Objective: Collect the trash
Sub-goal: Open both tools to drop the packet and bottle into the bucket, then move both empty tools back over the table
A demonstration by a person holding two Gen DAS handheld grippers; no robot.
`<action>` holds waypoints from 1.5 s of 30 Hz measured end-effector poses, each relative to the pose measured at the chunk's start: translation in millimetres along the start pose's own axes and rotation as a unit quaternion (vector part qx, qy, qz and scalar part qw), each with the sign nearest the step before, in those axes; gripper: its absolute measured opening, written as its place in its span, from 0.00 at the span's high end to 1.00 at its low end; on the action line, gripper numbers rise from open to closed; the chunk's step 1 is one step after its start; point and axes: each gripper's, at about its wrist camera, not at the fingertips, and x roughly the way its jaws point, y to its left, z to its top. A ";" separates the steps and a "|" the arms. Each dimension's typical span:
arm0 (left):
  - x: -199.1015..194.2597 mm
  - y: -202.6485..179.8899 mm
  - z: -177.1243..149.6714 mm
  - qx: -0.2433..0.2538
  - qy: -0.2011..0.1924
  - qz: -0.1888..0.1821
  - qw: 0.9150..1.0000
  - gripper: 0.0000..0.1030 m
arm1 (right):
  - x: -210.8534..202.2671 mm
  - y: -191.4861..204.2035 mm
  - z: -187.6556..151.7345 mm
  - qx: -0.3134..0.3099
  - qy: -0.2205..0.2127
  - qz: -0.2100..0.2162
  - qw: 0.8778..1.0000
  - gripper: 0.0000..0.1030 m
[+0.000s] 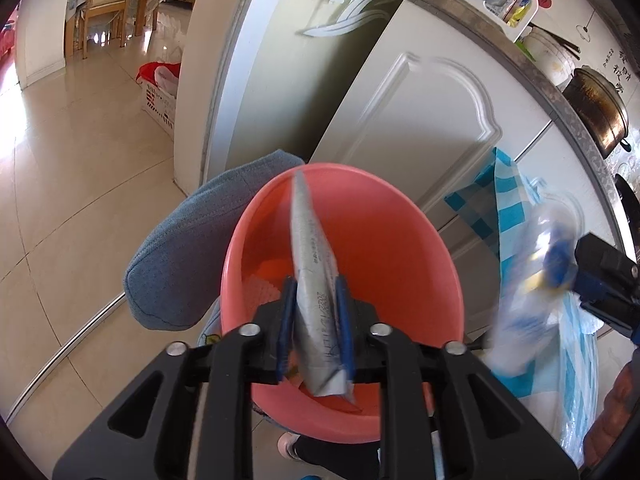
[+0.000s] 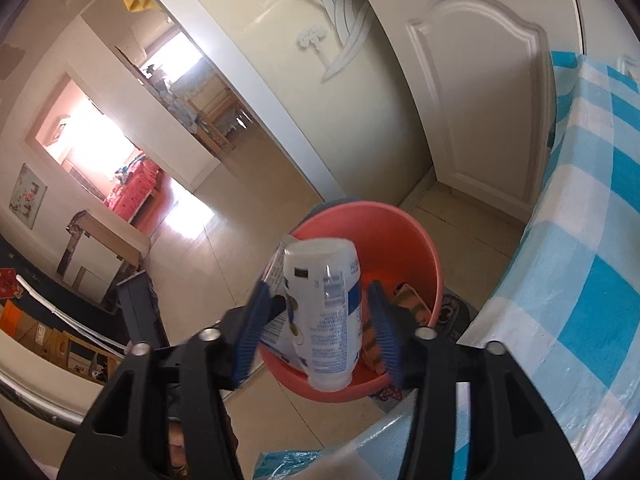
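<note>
A coral-red bin (image 1: 392, 240) stands on the tiled floor (image 1: 80, 184), and both tools are held above its mouth. In the left wrist view, the left hand-held gripper (image 1: 316, 320) is seen at 6 o'clock with its blue pads (image 1: 287, 320) set narrowly apart; a long silver wrapper (image 1: 316, 280) stands between them, its tip pointing toward 12 o'clock over the bin. The right pad appears to touch the wrapper, while a thin gap shows at the left pad, so a firm grip cannot be confirmed. A grey-blue cushion (image 1: 192, 248) is pressed against the bin's outer wall at 9 o'clock. At 3 o'clock the right hand-held gripper (image 1: 600, 280) is visible, with a blurred clear plastic bottle (image 1: 544, 240) at its tip in front of a blue-and-white checked cloth (image 1: 488, 208).

In the right wrist view, the right hand-held gripper (image 2: 320, 324) is seen with its jaws spread wide. The bottle (image 2: 324, 308), white-labelled with a blue band, hangs between the pads (image 2: 252, 332) with its neck toward 6 o'clock; a gap shows on each side, so it is not pressed. The bin (image 2: 400, 240) lies directly behind and below it, and some packaging is seen inside. The checked cloth (image 2: 580, 260) covers the tabletop edge from 2 to 5 o'clock. A white cabinet door (image 2: 480, 100) stands at 1 o'clock.
</note>
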 end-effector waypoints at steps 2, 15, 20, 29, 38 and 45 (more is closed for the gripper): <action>-0.1 1.0 -1.5 -0.001 0.002 -0.008 1.000 0.34 | 2.1 -1.6 -6.9 0.004 -0.002 0.006 1.000 0.27; -33.7 -8.7 2.1 0.021 -0.025 0.009 0.999 0.07 | -63.9 -12.3 -40.6 0.007 -0.107 -0.023 0.994 0.15; -40.6 -4.0 3.2 -0.012 -0.020 -0.006 1.000 0.06 | -85.0 -24.6 -54.4 0.013 -0.135 -0.039 0.990 0.13; -57.3 -23.9 2.2 -0.006 -0.019 -0.045 0.999 0.04 | -111.9 -50.5 -76.0 0.046 -0.180 -0.045 0.982 0.13; -75.1 -67.5 -5.6 0.053 -0.020 -0.068 0.996 0.04 | -133.0 -67.7 -92.3 0.064 -0.198 -0.037 0.977 0.11; -87.5 -101.2 -12.5 0.086 -0.023 -0.067 0.994 0.04 | -152.5 -85.4 -98.3 0.077 -0.213 -0.029 0.974 0.10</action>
